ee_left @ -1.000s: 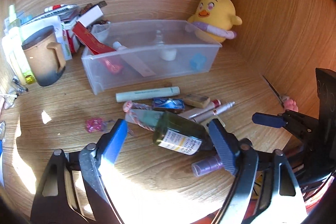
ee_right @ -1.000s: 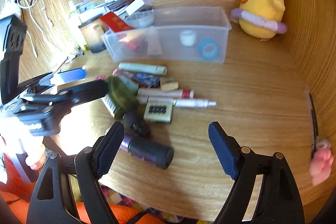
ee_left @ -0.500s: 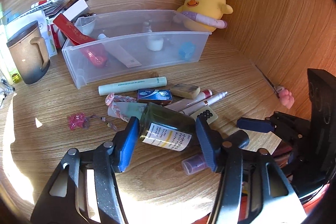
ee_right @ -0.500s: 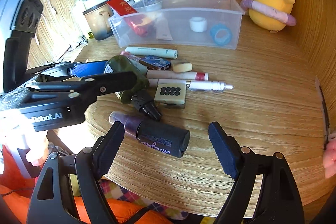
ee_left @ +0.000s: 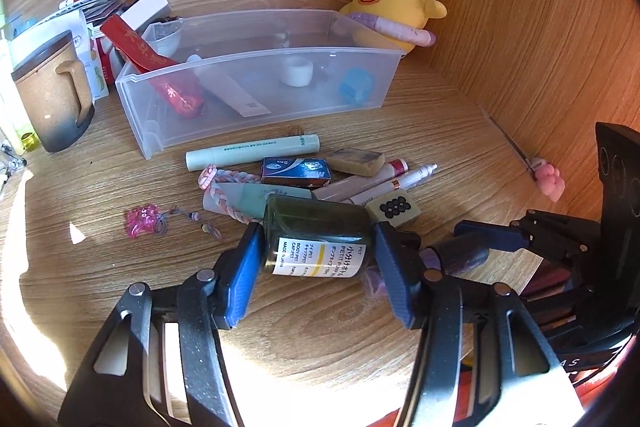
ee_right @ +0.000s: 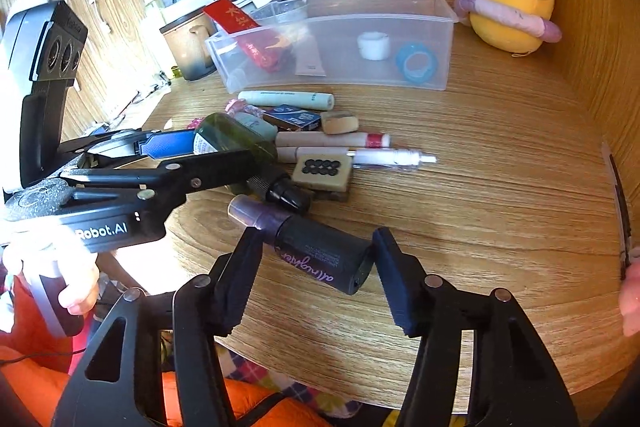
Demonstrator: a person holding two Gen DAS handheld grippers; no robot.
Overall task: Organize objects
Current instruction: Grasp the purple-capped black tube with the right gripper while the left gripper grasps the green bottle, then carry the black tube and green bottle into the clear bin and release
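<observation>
My left gripper point(ee_left: 316, 255) is shut on a dark green bottle point(ee_left: 316, 227) with a white and yellow label, lying on its side on the wooden desk; it also shows in the right wrist view point(ee_right: 236, 139). My right gripper point(ee_right: 316, 263) has its jaws on both sides of a black and purple spray bottle point(ee_right: 316, 251) lying near the desk's front edge, touching or nearly touching it. A clear plastic bin point(ee_left: 256, 83) stands behind, holding a red packet, a white cap and a blue tape roll.
Loose items lie between bin and grippers: a pale green tube point(ee_left: 252, 151), a blue box point(ee_left: 296, 171), an eraser point(ee_left: 356, 161), pens point(ee_left: 384, 179), a mahjong tile point(ee_left: 394, 209), a pink charm point(ee_left: 140, 221). A mug point(ee_left: 52, 95) stands left, a yellow plush point(ee_left: 392, 3) back right.
My left gripper has closed onto the green bottle. My right gripper has moved forward around the black and purple bottle and narrowed on it.
</observation>
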